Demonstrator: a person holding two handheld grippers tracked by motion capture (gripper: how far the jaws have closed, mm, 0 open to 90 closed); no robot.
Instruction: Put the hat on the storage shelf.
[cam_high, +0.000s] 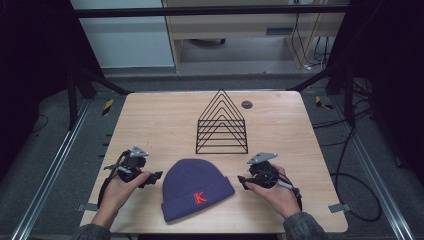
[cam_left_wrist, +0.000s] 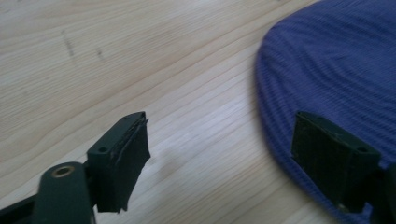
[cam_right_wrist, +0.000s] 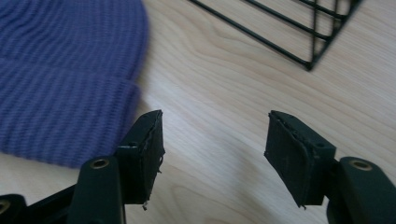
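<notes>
A blue knitted beanie (cam_high: 196, 187) with a red K on its cuff lies flat near the table's front edge. My left gripper (cam_high: 156, 177) rests just left of the beanie, open; in the left gripper view the beanie (cam_left_wrist: 336, 70) lies at the right and one jaw stands in front of its edge. My right gripper (cam_high: 242, 182) sits just right of the cuff, open, with bare wood between its jaws. In the right gripper view the beanie (cam_right_wrist: 60, 70) is at the left. Neither gripper holds anything.
A black wire triangular rack (cam_high: 221, 124) stands behind the beanie at the table's middle; its corner (cam_right_wrist: 308, 42) shows beyond my right gripper. A small dark round disc (cam_high: 246, 104) lies near the far edge. Wooden table (cam_high: 150, 120) with metal rails on both sides.
</notes>
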